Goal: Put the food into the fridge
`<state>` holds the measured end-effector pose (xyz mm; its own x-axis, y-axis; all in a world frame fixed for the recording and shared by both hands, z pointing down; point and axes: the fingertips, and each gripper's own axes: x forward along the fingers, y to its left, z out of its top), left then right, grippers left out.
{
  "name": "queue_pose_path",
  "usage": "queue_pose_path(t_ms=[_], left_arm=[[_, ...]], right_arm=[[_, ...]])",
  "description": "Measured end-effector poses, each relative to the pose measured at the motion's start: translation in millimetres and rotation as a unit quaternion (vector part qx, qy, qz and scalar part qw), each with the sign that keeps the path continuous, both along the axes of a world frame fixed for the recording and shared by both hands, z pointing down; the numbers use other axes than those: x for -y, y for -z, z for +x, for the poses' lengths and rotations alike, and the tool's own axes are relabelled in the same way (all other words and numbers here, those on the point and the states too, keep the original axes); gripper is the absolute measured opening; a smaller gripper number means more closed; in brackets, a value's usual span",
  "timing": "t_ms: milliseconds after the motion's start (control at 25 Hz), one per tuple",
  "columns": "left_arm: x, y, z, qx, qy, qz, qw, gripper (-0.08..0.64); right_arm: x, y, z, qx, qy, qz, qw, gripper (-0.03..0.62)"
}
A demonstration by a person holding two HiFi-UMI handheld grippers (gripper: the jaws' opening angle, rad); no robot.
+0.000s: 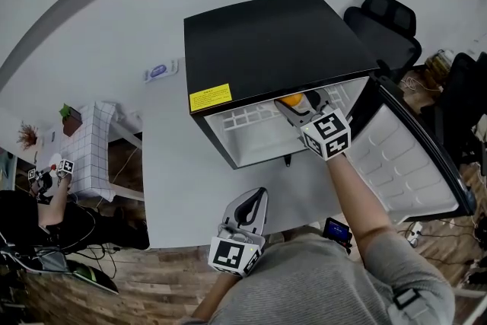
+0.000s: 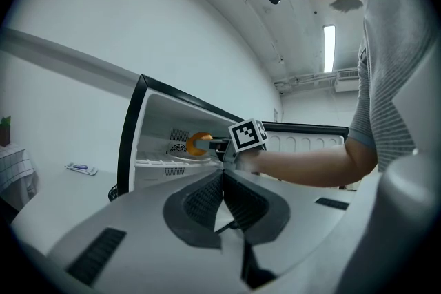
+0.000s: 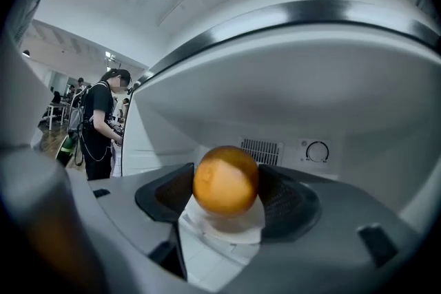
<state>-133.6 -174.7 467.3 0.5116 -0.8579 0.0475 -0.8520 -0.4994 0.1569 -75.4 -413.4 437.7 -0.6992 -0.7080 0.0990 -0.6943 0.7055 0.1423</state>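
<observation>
Inside the open fridge, right gripper is gripping the orange between both jaws, holding it just above the wire shelf directly beneath. Left gripper is hovering well outside, jaws pressed together, empty.

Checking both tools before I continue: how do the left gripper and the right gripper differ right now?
The left gripper has its fingers shut on nothing; the right gripper is shut on an orange. The left gripper hangs at the near edge of the table, while the right gripper reaches into the open fridge. Both carry a marker cube and point towards the fridge.
</observation>
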Motion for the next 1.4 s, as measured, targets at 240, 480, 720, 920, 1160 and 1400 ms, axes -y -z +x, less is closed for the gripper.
queue_pose_path(t_ms=[240, 480, 720, 920, 1160, 1400], left_arm=[[3.3, -1.3, -1.3, 0.002, -0.001, 0.001, 1.0, 0.011], [9.4, 1.0, -3.4, 0.003, 0.001, -0.003, 1.0, 0.011], [47.7, 9.2, -7.5, 0.003, 0.01, 0.029, 0.9995, 0.011], [78.5, -0.6, -5.4, -0.011, 0.04, 0.023, 0.9989, 0.011], [68.9, -21.7, 7.6, -0.003, 0.029, 0.004, 0.9996, 0.011], [69.7, -20.7, -1.8, -0.004, 0.041, 0.006, 0.9991, 0.011]], right_arm=[[14.1, -7.8, -7.4, -0.027, -0.009, 0.003, 1.0, 0.284], [19.9, -19.7, -9.1, -0.047, -0.018, -0.005, 0.999, 0.284], [21.7, -21.9, -8.5, -0.057, -0.023, -0.005, 0.998, 0.284], [22.0, -22.3, -7.3, -0.057, -0.021, -0.008, 0.998, 0.284], [24.1, -23.6, -5.2, -0.058, -0.022, -0.021, 0.998, 0.286], [21.8, -18.9, -5.2, -0.037, -0.013, -0.03, 0.999, 0.296]])
